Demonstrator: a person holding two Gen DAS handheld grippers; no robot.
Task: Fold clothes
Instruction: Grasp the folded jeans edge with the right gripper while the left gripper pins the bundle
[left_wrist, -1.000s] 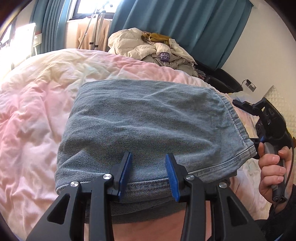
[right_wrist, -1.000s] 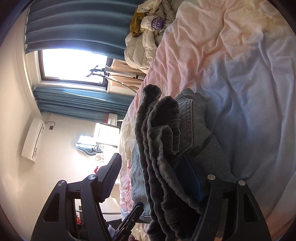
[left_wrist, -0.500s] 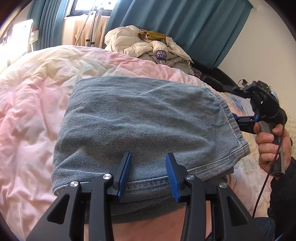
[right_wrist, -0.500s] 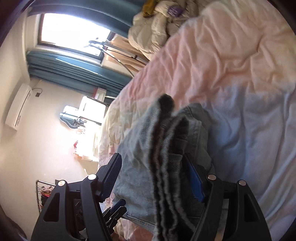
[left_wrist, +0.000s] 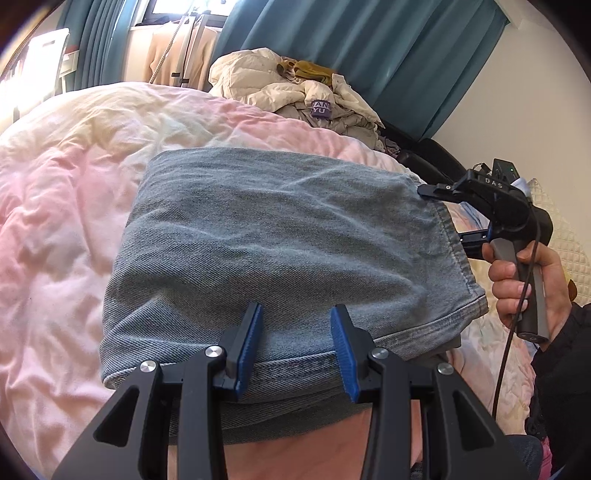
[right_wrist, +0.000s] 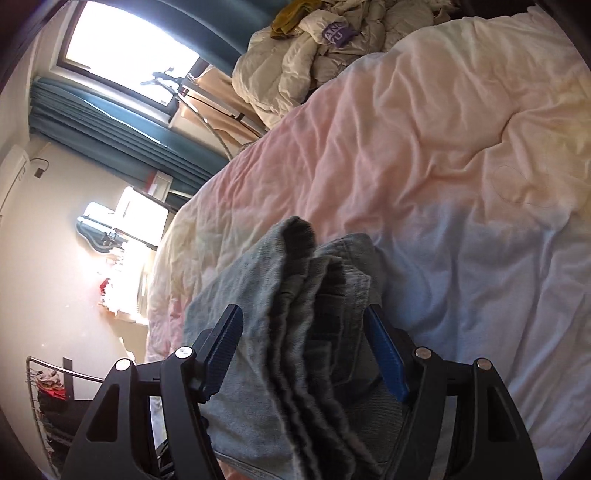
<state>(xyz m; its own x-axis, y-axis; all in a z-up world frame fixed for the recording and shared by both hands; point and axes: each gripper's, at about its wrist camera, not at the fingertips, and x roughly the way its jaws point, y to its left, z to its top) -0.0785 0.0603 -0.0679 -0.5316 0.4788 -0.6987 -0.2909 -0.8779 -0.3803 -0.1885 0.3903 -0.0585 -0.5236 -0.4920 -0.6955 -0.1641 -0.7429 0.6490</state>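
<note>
The folded jeans (left_wrist: 280, 251) lie as a thick denim packet on the pink bed (left_wrist: 66, 229), close to its near edge, with the fold all but finished. The left gripper (left_wrist: 295, 347) sits at the packet's near hem, its blue-padded fingers (left_wrist: 249, 343) apart and gripping nothing; the hem runs just under and behind them. Over on the right side, the right gripper (right_wrist: 306, 354) straddles the stacked layers at the packet's end, its fingers (right_wrist: 221, 347) spread wide on either side of the bunched denim, which stands up between them in ridges without being pinched. From the left wrist view you can see that tool held in the person's hand (left_wrist: 528, 280) at the packet's right edge. A heap of pale clothes (left_wrist: 295, 92) waits at the far side of the bed, by the teal curtain (left_wrist: 369, 48).

My read: this is the tidy-and-release step. Next, the right tool likely needs to back straight out without dragging the layers, or else close on the whole stack to carry the packet away. The loose ridges could spill open if snagged.
</note>
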